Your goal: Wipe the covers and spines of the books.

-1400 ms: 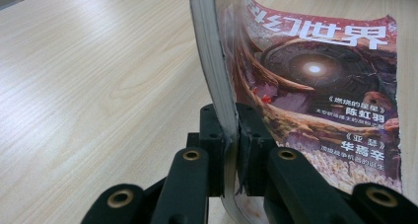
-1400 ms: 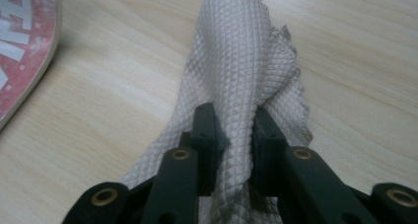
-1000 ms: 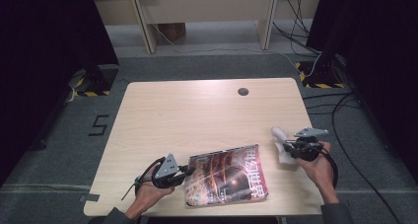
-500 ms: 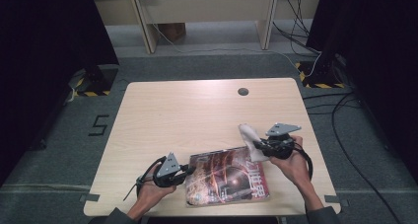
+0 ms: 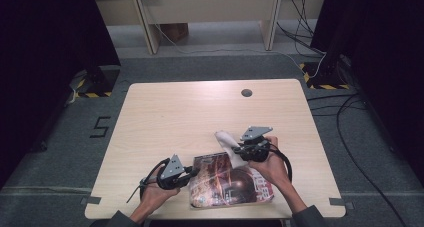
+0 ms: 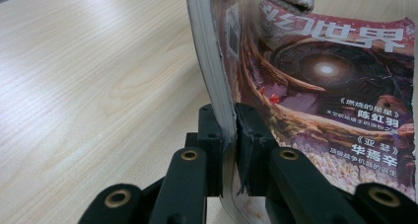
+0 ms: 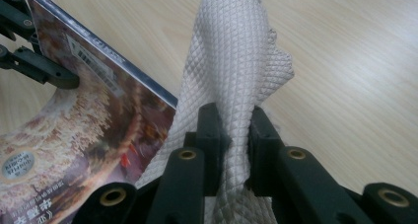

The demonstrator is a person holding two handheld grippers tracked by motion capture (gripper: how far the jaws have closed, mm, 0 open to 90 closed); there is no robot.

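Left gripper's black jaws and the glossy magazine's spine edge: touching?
Touching. Left gripper view shows the left gripper clamping both jaws on the magazine edge.

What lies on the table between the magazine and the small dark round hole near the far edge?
Nothing: in the high view, bare wooden table stretches from the magazine to the hole.

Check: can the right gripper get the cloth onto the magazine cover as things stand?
Probably yes. The right gripper is shut on the cloth at the magazine top edge; the cover is bare, and the left gripper only clamps the spine edge.
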